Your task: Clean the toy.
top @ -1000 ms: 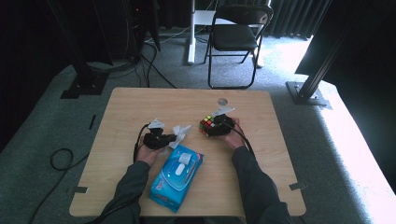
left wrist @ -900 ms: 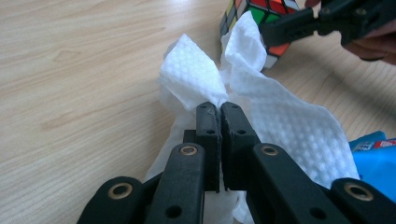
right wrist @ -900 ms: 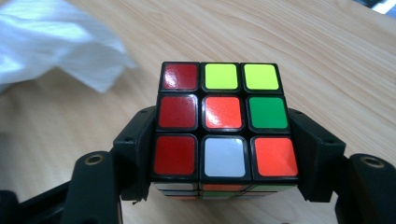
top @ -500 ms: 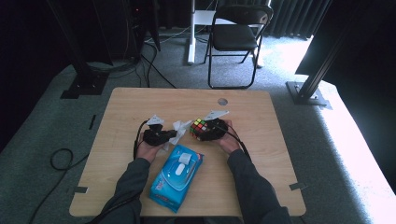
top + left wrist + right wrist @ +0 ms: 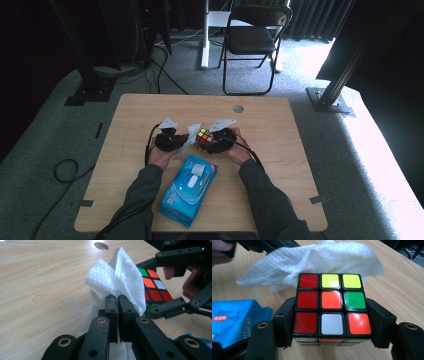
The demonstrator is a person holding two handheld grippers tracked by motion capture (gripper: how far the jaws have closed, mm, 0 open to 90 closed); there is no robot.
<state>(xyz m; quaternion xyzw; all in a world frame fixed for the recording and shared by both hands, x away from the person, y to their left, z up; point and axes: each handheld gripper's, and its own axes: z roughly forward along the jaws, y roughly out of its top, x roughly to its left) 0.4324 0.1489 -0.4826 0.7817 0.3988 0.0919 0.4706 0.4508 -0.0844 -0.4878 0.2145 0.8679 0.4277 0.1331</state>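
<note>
While the left tool (image 5: 117, 298) pinches a wipe (image 5: 120, 277) (white), the right tool (image 5: 332, 322) clamps a cube (image 5: 331, 306).

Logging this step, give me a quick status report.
Left gripper shut on white wipe. Right gripper shut on Rubik's cube. Wipe at cube, nothing between.

A recording lab or studio: black curtains (image 5: 350, 15), metal rig stands (image 5: 332, 85), floor cables (image 5: 65, 170), a folding chair (image 5: 252, 40) beyond the lone worktop (image 5: 125, 150).
</note>
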